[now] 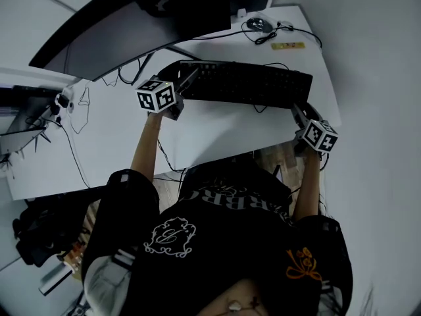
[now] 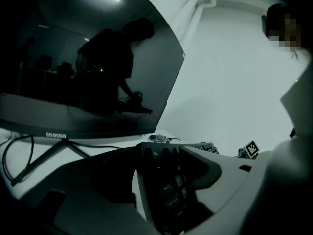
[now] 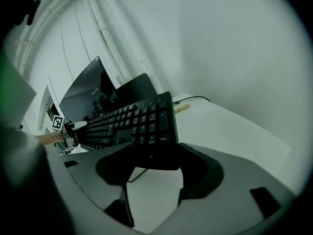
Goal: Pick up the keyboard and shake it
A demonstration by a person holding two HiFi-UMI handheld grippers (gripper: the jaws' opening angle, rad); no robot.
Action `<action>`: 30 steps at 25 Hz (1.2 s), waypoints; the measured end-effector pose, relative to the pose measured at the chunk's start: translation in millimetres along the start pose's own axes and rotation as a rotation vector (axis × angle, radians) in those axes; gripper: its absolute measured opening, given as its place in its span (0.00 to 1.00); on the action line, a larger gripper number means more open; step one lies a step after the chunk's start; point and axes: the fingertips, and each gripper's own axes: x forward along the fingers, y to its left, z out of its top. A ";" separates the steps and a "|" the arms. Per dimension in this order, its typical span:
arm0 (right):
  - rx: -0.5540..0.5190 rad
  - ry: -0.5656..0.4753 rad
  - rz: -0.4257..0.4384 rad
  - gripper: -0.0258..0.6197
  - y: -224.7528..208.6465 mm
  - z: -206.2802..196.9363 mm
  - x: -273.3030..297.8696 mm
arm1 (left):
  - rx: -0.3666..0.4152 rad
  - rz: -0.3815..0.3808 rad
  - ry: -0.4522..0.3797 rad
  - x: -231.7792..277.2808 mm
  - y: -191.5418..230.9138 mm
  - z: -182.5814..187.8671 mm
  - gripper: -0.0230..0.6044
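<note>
Head view: the keyboard (image 1: 243, 83) hangs above the desk (image 1: 217, 130), in front of the monitor (image 1: 131, 25). The left gripper (image 1: 186, 85) is at its left end and the right gripper (image 1: 300, 114) at its right end.

Left gripper view: the jaws stand fairly wide and pinch the end of the keyboard (image 2: 168, 185) with the Esc key, one jaw on each face. The keyboard runs straight out from between them.

Right gripper view: the jaws stand fairly wide and clamp the number-pad corner of the keyboard (image 3: 142, 124), with the Enter key just above the jaw tips. Below that corner the gap between the jaws shows bare desk (image 3: 230, 126).
</note>
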 end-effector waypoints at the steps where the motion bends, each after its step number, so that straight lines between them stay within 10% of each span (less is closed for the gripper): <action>1: -0.003 -0.015 0.010 0.44 3.5 6.4 -0.8 | 0.021 0.000 -0.018 -3.1 -3.1 10.7 0.49; 15: -0.039 -0.211 0.095 0.45 42.5 61.5 -13.6 | 0.461 0.006 -0.225 -58.5 -72.0 131.2 0.49; 24: -0.180 -0.243 0.097 0.45 44.8 59.3 -12.5 | 0.688 0.003 -0.266 -88.4 -100.5 128.3 0.47; 30: -0.203 -0.235 0.085 0.45 45.6 45.0 -6.5 | 0.699 0.035 -0.265 -98.8 -96.1 106.6 0.46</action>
